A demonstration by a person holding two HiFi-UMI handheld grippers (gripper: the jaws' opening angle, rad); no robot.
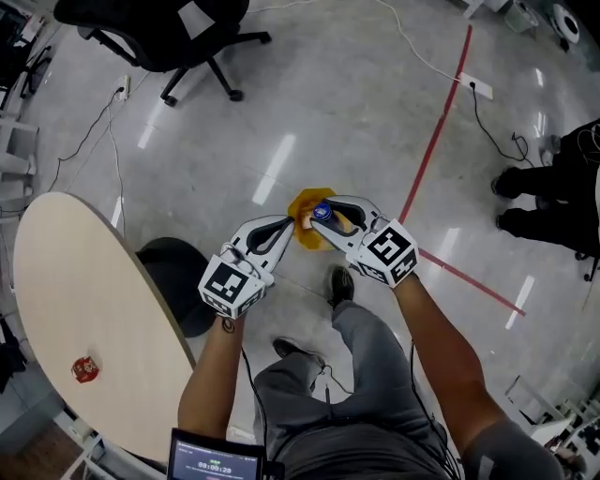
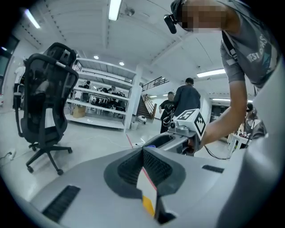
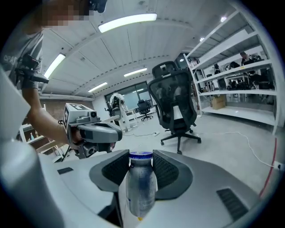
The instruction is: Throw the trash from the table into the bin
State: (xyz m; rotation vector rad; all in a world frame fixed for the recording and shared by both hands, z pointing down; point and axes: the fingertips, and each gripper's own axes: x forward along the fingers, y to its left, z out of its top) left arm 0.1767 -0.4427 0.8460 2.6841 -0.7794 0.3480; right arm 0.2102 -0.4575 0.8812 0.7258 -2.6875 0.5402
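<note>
My right gripper [image 1: 323, 214] [image 3: 141, 156] is shut on a small white bottle [image 3: 141, 187] with a blue cap [image 1: 322, 212], cap pointing away from the camera. Beside it on the left, tip to tip, is my left gripper [image 1: 292, 225] [image 2: 143, 150]. Its jaws meet at the tips and I see nothing held between them. Both are held low over the floor, in front of the person's legs. An orange-yellow thing [image 1: 307, 234] sits right under both tips; I cannot tell what it is. A red crumpled piece of trash [image 1: 84, 369] lies on the oval beige table [image 1: 84, 281].
A dark round object [image 1: 178, 281] stands on the floor against the table's edge. A black office chair [image 1: 159, 28] is farther off. Red tape [image 1: 431, 150] and cables [image 1: 103, 122] cross the floor. Another person's shoes [image 1: 516, 202] are at the right.
</note>
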